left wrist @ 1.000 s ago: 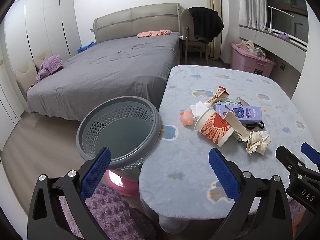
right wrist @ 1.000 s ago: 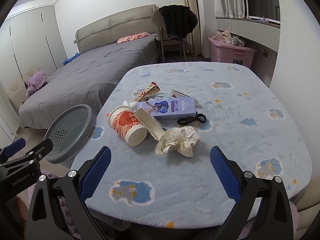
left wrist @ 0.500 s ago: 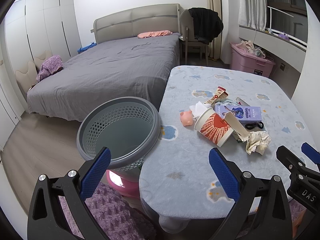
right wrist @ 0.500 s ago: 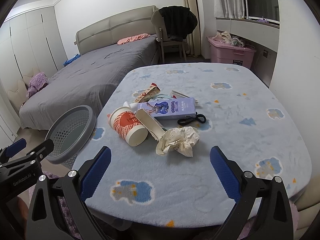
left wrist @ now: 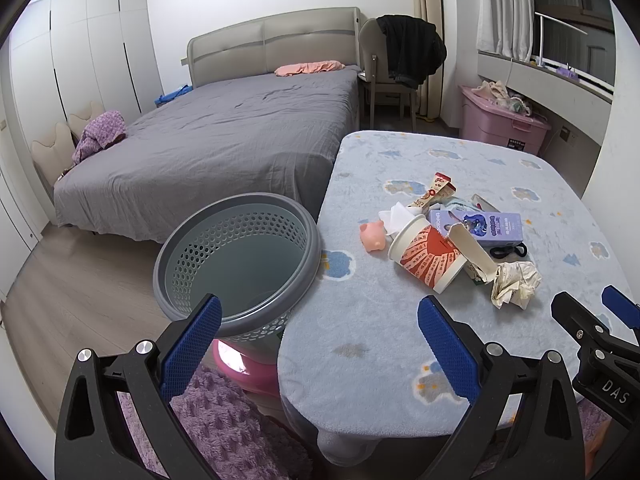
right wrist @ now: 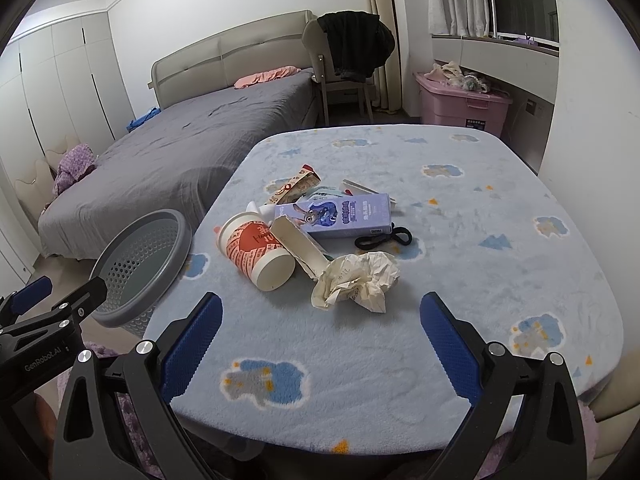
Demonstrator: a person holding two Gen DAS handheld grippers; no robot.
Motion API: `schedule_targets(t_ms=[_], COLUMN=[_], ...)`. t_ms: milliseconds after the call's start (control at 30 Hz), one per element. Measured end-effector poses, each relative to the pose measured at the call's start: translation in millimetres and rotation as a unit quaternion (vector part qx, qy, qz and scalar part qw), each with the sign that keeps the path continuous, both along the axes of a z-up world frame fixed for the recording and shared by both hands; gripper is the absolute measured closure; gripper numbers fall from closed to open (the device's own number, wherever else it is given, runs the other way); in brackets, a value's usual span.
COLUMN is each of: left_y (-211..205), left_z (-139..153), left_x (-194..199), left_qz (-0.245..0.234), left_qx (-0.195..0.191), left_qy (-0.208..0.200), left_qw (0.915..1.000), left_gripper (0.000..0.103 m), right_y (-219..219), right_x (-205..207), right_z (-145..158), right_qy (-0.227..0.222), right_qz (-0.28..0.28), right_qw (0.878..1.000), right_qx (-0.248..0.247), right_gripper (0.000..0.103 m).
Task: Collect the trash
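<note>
Centrally on the blue-patterned table (right wrist: 500,248), a heap of trash: red-and-white paper cup (right wrist: 256,252) tipped on its side; crumpled paper ball (right wrist: 356,280) just right of it, nearest the right gripper (right wrist: 320,336); purple carton (right wrist: 336,216) behind, black hair tie (right wrist: 384,238) beside that; pink pig toy (left wrist: 373,234) at the heap's left. Left of the table, touching its edge, grey perforated basket (left wrist: 240,264). Both grippers' jaws spread wide, holding nothing; left gripper (left wrist: 320,340) above basket and table edge.
</note>
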State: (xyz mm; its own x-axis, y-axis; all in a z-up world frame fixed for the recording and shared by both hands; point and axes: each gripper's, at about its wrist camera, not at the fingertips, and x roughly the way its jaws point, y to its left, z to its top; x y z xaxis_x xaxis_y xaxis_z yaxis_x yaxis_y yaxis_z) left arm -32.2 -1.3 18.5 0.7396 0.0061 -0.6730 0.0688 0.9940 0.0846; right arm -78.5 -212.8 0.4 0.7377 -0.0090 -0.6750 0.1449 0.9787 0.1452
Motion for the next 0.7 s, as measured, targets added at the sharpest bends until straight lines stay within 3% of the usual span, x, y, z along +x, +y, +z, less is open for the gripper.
schedule_targets(t_ms=[700], left_y=[-7], left_z=[-10], left_x=[4], left_qz=[-0.004], left_qx=[0.003], left_qy=[0.015], left_qw=[0.9999], left_gripper=[0.006], right_y=[-17], right_x=[4], right_z=[-14], right_qy=[0.011], right_qz=[-0.004], right_qw=[1.000], right_qx=[0.004], right_gripper=[0.008])
